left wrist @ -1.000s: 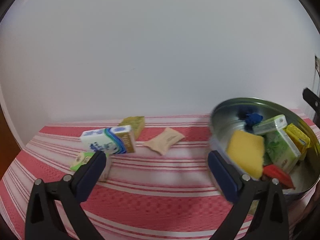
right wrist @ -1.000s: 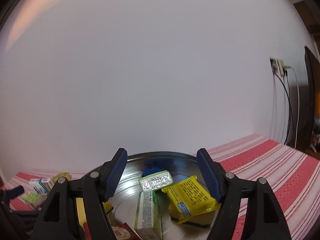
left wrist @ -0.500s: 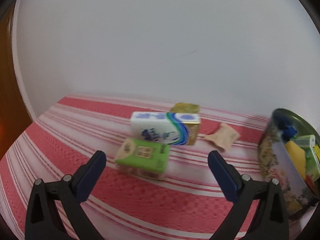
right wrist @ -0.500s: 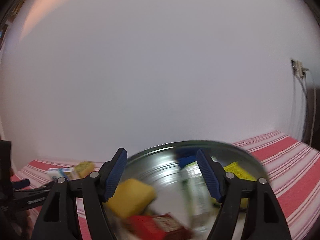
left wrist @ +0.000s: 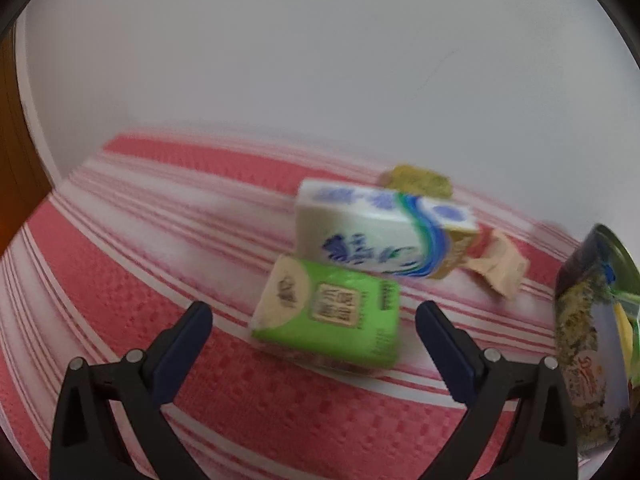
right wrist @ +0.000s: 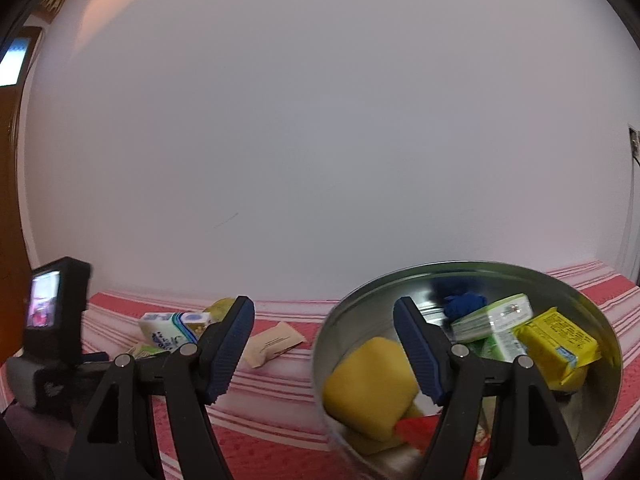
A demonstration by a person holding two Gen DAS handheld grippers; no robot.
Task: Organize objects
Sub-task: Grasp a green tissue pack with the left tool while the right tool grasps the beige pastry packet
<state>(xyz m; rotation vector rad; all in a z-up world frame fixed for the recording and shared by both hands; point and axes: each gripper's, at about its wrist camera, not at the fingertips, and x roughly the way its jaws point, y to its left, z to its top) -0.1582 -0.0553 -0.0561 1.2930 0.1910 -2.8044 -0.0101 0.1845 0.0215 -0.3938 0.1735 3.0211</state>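
Since half a second ago, the left gripper (left wrist: 314,320) has closed in on the green packet (left wrist: 328,316), which now sits larger between its wide-open, empty jaws on the red-striped bench (left wrist: 120,280). A white and blue carton (left wrist: 376,232) lies touching the packet at 1 o'clock, a tan sachet (left wrist: 500,264) beyond it at 2 o'clock. The right gripper (right wrist: 324,344), jaws also wide open and empty, hovers at the round tin (right wrist: 600,420), whose rim lies between them; a yellow sponge (right wrist: 368,388) and other packets lie inside.
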